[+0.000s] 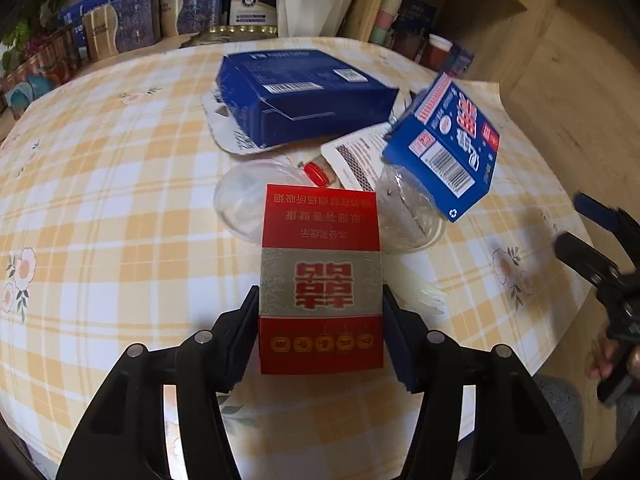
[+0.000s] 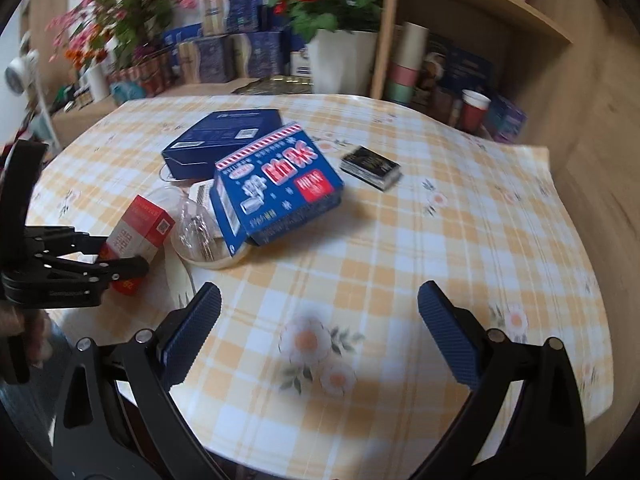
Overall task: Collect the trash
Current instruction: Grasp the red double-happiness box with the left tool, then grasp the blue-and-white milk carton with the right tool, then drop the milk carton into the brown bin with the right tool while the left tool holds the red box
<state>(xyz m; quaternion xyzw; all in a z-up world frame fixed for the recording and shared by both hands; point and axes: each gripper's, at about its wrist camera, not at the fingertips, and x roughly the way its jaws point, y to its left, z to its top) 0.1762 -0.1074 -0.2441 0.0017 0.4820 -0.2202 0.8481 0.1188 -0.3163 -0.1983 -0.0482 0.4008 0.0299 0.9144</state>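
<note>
My left gripper [image 1: 320,308] is shut on a red and silver cigarette box [image 1: 320,276], held above the table's near edge; the box also shows in the right wrist view [image 2: 138,232]. Beyond it lie a clear plastic cup [image 1: 244,204], a red bottle cap [image 1: 316,172], a clear bowl [image 1: 412,216] with a blue carton [image 1: 448,148] leaning on it, and a dark blue flat box [image 1: 296,96]. My right gripper [image 2: 320,316] is open and empty above the tablecloth, right of the pile. A small black box [image 2: 370,168] lies apart.
The round table has a yellow plaid cloth [image 2: 440,260]. Blue boxes [image 2: 240,56], flower pots [image 2: 340,60] and a wooden shelf [image 2: 460,40] with cups stand behind it. A white plastic fork [image 1: 424,296] lies by the held box.
</note>
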